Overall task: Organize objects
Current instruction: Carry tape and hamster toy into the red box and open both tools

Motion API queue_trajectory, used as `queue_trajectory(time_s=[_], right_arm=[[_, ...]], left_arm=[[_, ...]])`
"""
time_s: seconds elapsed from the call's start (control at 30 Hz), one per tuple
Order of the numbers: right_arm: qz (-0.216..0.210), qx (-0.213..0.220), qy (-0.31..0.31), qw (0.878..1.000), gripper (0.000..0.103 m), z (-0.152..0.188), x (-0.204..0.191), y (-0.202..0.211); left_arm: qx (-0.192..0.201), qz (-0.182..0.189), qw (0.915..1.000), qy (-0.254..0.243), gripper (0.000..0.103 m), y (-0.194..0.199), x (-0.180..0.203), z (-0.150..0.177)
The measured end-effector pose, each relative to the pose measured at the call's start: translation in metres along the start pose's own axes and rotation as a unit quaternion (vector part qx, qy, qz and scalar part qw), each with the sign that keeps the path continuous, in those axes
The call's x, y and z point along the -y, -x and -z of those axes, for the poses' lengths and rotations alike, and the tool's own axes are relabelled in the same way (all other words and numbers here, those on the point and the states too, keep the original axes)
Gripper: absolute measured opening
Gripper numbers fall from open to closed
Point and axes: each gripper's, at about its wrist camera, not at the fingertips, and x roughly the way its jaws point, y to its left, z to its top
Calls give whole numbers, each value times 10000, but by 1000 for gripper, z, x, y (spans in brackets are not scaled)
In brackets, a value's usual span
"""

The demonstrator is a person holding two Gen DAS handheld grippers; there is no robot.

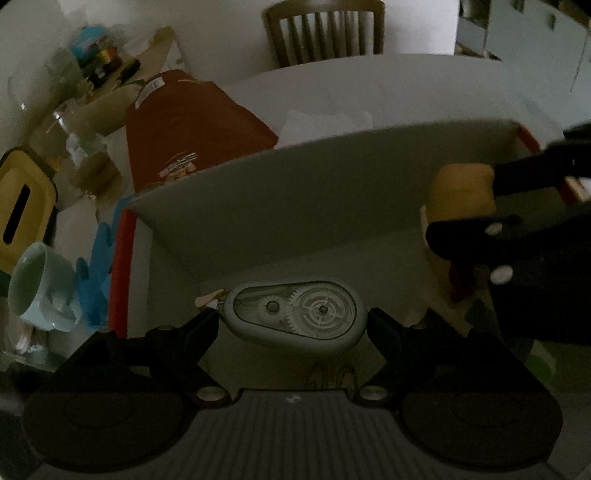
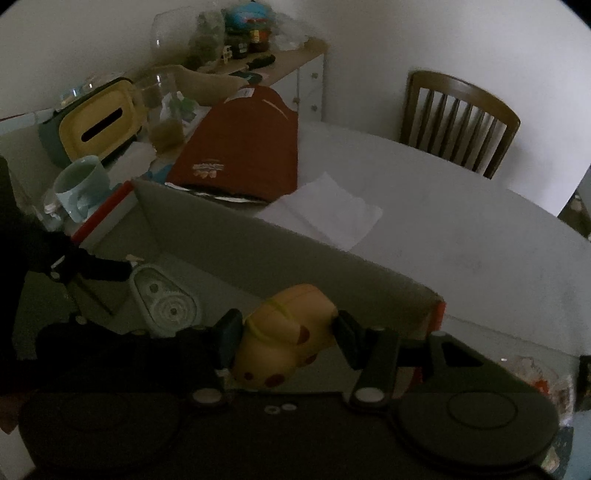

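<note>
Inside the grey cardboard box (image 1: 332, 177), the left gripper (image 1: 293, 319) clasped a pale green, see-through correction tape dispenser (image 1: 295, 317) showing its gears, while the right gripper (image 2: 286, 338) pinched a yellow, red-spotted toy (image 2: 284, 339).

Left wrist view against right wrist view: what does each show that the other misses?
Only the left wrist view shows the blue glove beside the box and the left tool closed on the correction tape dispenser. Only the right wrist view shows the red spots on the yellow toy held by the right tool, and the white cabinet. Both show the open box, the mint mug, the red cloth and the wooden chair.
</note>
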Motion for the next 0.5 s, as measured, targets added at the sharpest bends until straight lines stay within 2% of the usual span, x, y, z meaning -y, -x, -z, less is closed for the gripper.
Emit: queue_trajectory(time_s=[0.33,0.5], right_arm=[[131,-7,-231,9996,63,5,7,3],[102,-80,-221,9997,65,11,11,5]], left_arm=[[-237,176,9995,-87,88,-8,2,-1],[-157,224,9996,34,88,-5,0,0]])
